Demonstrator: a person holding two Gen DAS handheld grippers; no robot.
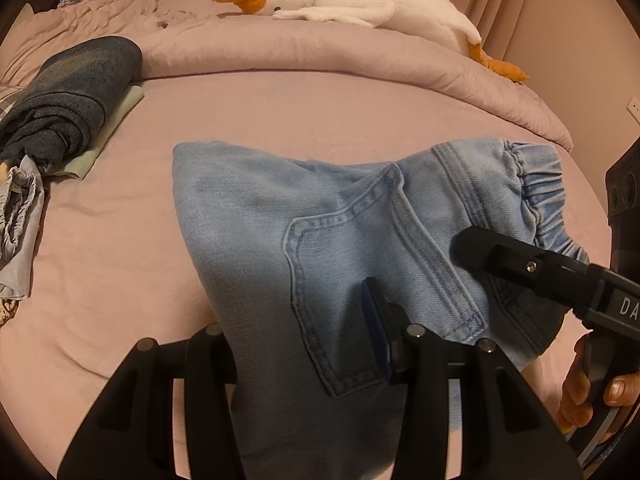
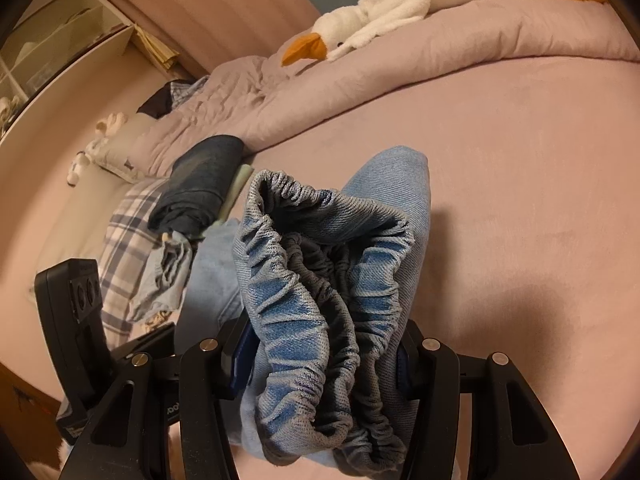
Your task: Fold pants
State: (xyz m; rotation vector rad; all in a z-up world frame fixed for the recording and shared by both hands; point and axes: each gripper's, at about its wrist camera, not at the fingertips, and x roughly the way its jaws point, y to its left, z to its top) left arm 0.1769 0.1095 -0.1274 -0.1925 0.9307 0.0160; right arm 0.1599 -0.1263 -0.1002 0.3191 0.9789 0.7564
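Light blue denim pants (image 1: 248, 216) hang folded above the pink bed sheet (image 1: 120, 280), back pocket facing me. My left gripper (image 1: 296, 320) is shut on the fabric near the pocket; the denim covers its left finger and the blue pad of the right finger shows. A finger of my right gripper (image 1: 480, 252) reaches in from the right at the elastic waistband (image 1: 536, 192). In the right wrist view the bunched waistband (image 2: 304, 280) fills the space between the pads, with my right gripper (image 2: 324, 356) shut on it. The pant leg (image 2: 400, 184) hangs beyond.
A white plush goose (image 1: 340, 0) lies on the rolled pink duvet (image 1: 320, 52) at the back. A folded dark blue garment (image 1: 76, 92) on a pale green cloth (image 1: 116, 120) sits at the left, beside a crumpled light blue garment (image 1: 20, 232) and a plaid pillow (image 2: 128, 248). A hand (image 1: 580, 380) holds the right gripper.
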